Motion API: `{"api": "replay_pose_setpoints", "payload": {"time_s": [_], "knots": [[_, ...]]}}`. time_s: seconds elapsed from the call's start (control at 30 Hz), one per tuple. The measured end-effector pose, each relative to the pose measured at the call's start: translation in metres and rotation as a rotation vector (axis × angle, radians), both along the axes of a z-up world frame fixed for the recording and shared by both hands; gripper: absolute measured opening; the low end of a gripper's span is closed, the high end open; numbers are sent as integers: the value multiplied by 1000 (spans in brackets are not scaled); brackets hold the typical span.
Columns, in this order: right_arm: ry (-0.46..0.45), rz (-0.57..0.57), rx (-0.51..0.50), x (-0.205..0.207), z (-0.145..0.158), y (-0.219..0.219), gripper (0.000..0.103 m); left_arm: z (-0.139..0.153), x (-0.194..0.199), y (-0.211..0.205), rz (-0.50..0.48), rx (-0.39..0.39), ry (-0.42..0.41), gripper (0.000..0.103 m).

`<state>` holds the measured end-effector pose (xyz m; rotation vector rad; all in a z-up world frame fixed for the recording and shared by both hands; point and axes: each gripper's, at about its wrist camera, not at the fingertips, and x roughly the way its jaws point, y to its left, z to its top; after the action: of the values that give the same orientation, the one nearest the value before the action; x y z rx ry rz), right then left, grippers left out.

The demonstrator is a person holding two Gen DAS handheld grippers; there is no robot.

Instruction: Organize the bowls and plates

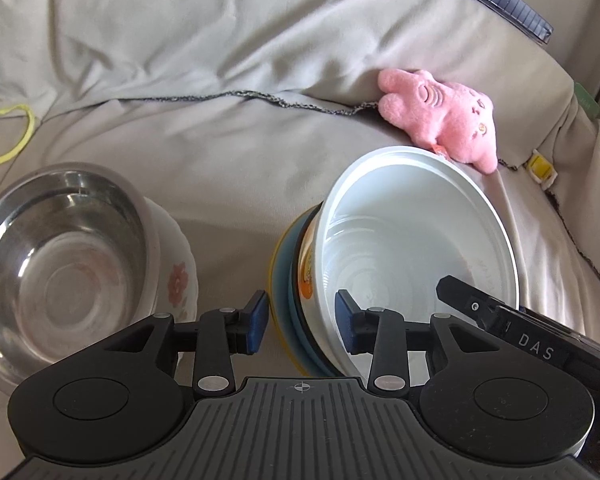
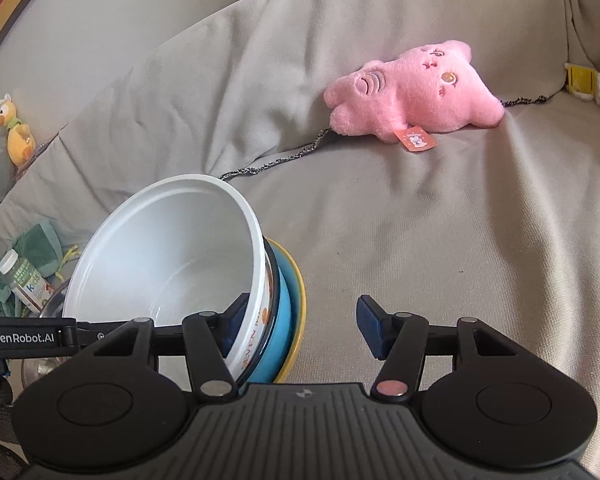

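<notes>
White plastic bowl (image 1: 416, 248) leans nested in a blue bowl (image 2: 285, 320) and yellow-rimmed plate (image 2: 298, 300) on the grey couch cover (image 2: 440, 248).
Both grippers' jaws stand apart: the left gripper (image 1: 302, 322) straddles the stack's near rim without pressing it, and the right gripper (image 2: 300, 322) holds nothing.

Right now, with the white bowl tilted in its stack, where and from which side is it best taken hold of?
Probably the white bowl is best taken by its thin rim, one finger inside and one outside the wall. It leans in the blue bowl, mouth toward the cameras, so the near edge is exposed. The left hand-held gripper already straddles that near wall; the right hand-held gripper has one finger inside.
</notes>
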<state>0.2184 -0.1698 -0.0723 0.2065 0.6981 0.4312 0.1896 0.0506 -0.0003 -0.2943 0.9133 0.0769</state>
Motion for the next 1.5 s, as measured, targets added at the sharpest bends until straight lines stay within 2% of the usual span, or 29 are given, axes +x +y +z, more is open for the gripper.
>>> {"api": "replay_pose_setpoints", "payload": {"time_s": [0.17,0.37,0.47,0.57,0.63,0.73,0.8,0.93,1.07,1.2,1.37,1.5], "knots": [[-39,-4,-59,-10,19,11,57,9,-9,8,-13,-16,-35,40],[-96,-51,-71,-27,52,9,58,27,-33,35,-19,-98,-113,40],[-158,-37,-83,-45,75,19,60,44,-56,63,-20,-141,-190,40],[-193,25,-77,-68,92,42,63,60,-81,101,38,-111,-258,40],[-178,84,-52,-82,94,62,67,62,-95,130,84,-91,-257,40],[-102,161,-15,-98,85,96,70,51,-109,169,156,-62,-218,40],[-39,192,8,-106,74,118,73,40,-115,190,187,-77,-199,40],[61,175,35,-114,47,149,74,10,-114,221,208,-157,-155,40],[141,113,24,-110,19,169,77,-14,-111,239,239,-179,-125,40],[153,84,32,-105,5,188,80,-30,-100,249,232,-249,-115,40],[170,46,3,-98,-10,215,80,-49,-82,253,220,-249,-64,40],[171,55,15,-94,-21,223,85,-61,-73,250,183,-287,-39,40]]}}
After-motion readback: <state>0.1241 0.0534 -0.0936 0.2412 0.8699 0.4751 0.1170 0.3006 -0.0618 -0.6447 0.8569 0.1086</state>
